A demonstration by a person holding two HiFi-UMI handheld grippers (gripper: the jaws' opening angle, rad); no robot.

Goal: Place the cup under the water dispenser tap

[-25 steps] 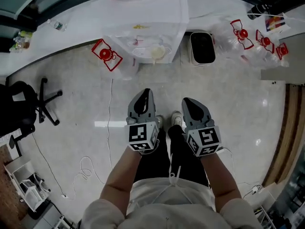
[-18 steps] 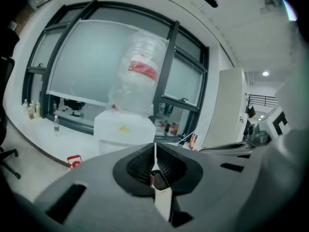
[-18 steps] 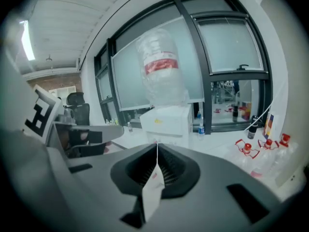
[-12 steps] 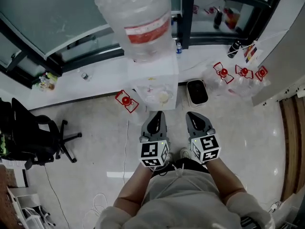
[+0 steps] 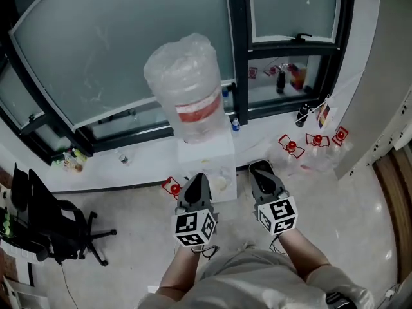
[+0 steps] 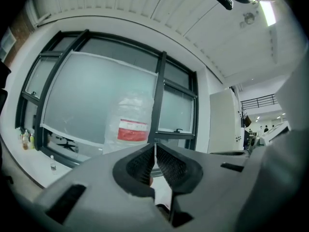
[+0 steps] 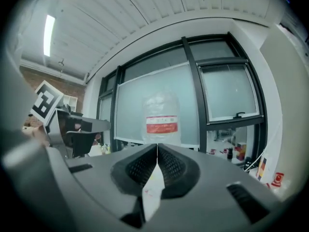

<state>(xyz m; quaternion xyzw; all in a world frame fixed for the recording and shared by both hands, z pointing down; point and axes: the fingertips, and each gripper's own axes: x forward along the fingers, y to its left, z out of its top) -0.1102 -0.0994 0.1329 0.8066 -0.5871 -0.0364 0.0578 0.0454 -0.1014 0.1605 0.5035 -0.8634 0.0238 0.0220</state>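
Observation:
A white water dispenser (image 5: 206, 156) stands against the window with a big clear bottle (image 5: 187, 102) with a red label on top. A pale round thing (image 5: 221, 183), perhaps the cup, sits in its front recess; I cannot tell for sure. My left gripper (image 5: 196, 182) and right gripper (image 5: 260, 170) are held side by side in front of the dispenser, both shut and empty. In the left gripper view the jaws (image 6: 154, 151) meet below the bottle (image 6: 131, 124). The right gripper (image 7: 157, 153) also points level at the bottle (image 7: 161, 119).
Empty jugs with red handles (image 5: 312, 141) lie on the floor at the right, and one more (image 5: 170, 187) is left of the dispenser. A black office chair (image 5: 55, 227) stands at the left. Small bottles (image 5: 72, 161) line the window ledge. A white wall (image 5: 380, 108) runs along the right.
Both grippers have risen together, staying shut. The head view has tipped up from the floor and legs to the dispenser, its bottle and the window.

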